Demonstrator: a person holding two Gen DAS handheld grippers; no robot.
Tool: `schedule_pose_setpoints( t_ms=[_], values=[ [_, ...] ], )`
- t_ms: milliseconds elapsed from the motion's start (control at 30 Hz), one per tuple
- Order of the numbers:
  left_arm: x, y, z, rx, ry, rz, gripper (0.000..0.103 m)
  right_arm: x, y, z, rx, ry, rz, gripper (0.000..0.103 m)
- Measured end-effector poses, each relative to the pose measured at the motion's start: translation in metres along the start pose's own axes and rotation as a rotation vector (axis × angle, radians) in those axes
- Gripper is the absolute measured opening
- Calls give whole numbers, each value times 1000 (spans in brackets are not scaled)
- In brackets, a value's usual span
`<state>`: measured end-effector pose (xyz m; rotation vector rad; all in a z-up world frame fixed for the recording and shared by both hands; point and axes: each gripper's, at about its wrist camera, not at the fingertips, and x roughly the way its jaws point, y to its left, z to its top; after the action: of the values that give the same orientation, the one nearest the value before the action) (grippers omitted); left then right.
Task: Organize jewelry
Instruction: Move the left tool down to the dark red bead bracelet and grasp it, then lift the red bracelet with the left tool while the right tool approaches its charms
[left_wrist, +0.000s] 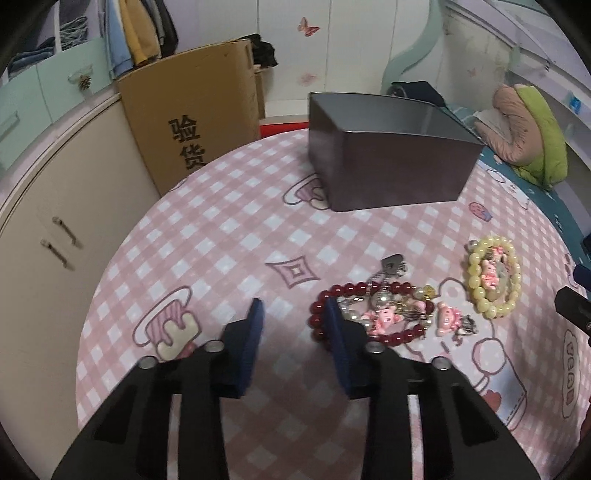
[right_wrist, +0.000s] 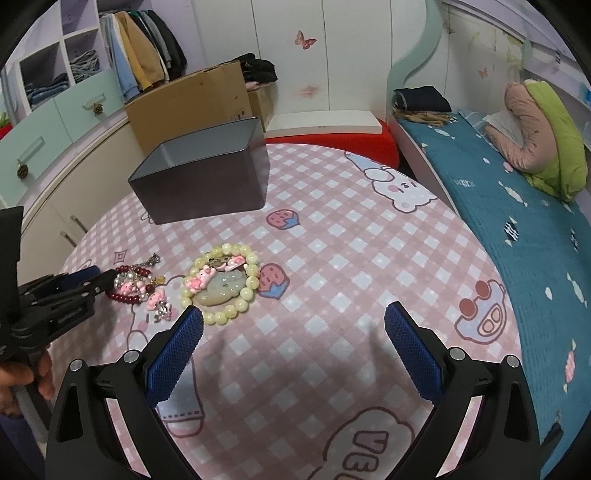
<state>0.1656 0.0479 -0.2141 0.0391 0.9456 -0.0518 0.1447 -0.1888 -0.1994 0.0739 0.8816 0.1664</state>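
Note:
A dark red bead bracelet (left_wrist: 397, 338) lies on the pink checked tablecloth (left_wrist: 229, 236) with pink charms (left_wrist: 384, 317) and metal keychain bits (left_wrist: 393, 264) piled inside it. My left gripper (left_wrist: 293, 306) hangs just over its left edge; the jaws are partly apart, the right pad (left_wrist: 338, 332) sits against the red beads, and the left pad (left_wrist: 255, 325) touches nothing. To the right lies a pale yellow bead bracelet (left_wrist: 493, 280) around a jade-like pendant (right_wrist: 221, 290). My right gripper (right_wrist: 293, 319) stands open and empty, near the yellow bracelet (right_wrist: 221, 284).
An open dark grey metal box (left_wrist: 391, 170) stands at the far side of the table. A cardboard carton (left_wrist: 192, 114) and cream cabinets (left_wrist: 62, 236) lie beyond the left edge. A bed with a teal cover (right_wrist: 517, 221) runs along the right. A hand (right_wrist: 22, 380) holds the left gripper.

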Motion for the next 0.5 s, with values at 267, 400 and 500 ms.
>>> schedule_pose_setpoints(
  t_ms=[267, 400, 500],
  values=[
    [-9, 10, 3, -58, -16, -143, 6, -4, -1, -3, 5, 1, -2, 96],
    [-39, 4, 9, -45, -92, -213, 6, -6, 0, -4, 6, -3, 2, 96],
    [-62, -4, 16, -18, -146, -271, 6, -10, 1, -6, 7, -7, 8, 96]
  ],
)
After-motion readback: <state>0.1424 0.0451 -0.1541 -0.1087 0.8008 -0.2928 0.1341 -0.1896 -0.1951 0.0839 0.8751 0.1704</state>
